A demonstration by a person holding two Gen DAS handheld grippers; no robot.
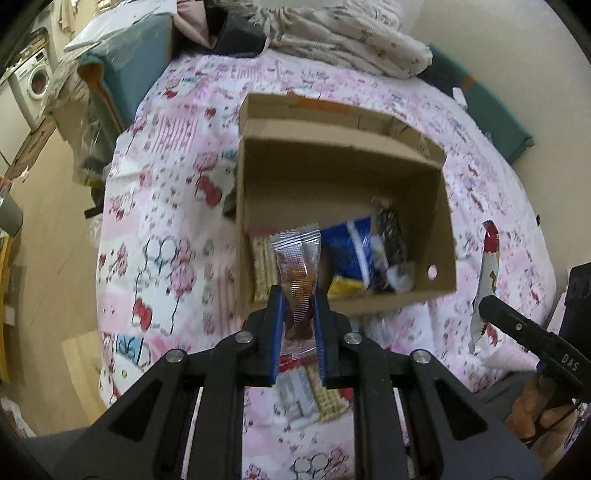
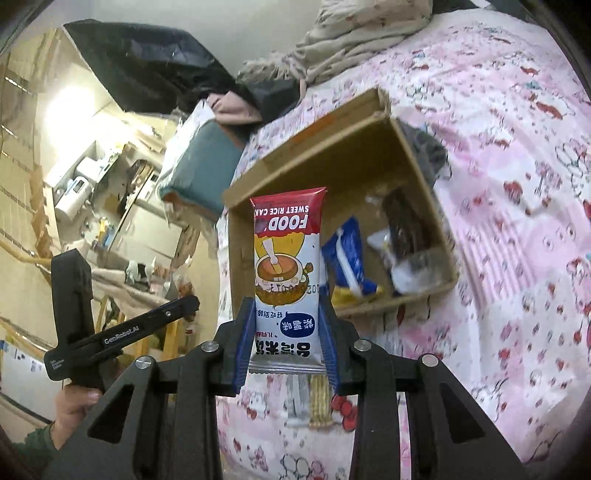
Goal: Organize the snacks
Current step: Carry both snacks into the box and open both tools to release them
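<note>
An open cardboard box (image 1: 332, 173) (image 2: 354, 155) sits on the pink patterned bed. It holds a blue packet (image 1: 349, 247) (image 2: 349, 254), a dark wrapped snack (image 1: 391, 229) (image 2: 406, 221), a yellow packet (image 1: 345, 286) and a cracker pack (image 1: 263, 266). My left gripper (image 1: 298, 299) is shut on a clear-wrapped brown snack (image 1: 297, 273), held above the box's near edge. My right gripper (image 2: 287, 317) is shut on a red-and-white sweet rice cake packet (image 2: 286, 266), which also shows in the left wrist view (image 1: 487, 280). A cracker pack (image 1: 310, 395) (image 2: 314, 398) lies on the bed below the grippers.
Crumpled bedding and clothes (image 1: 332, 33) (image 2: 354, 40) lie at the bed's far end. A teal cushion (image 1: 129, 70) (image 2: 195, 166) is beside the bed. A washing machine (image 1: 35, 77) stands at the far left. The floor (image 1: 51, 240) runs along the bed's left side.
</note>
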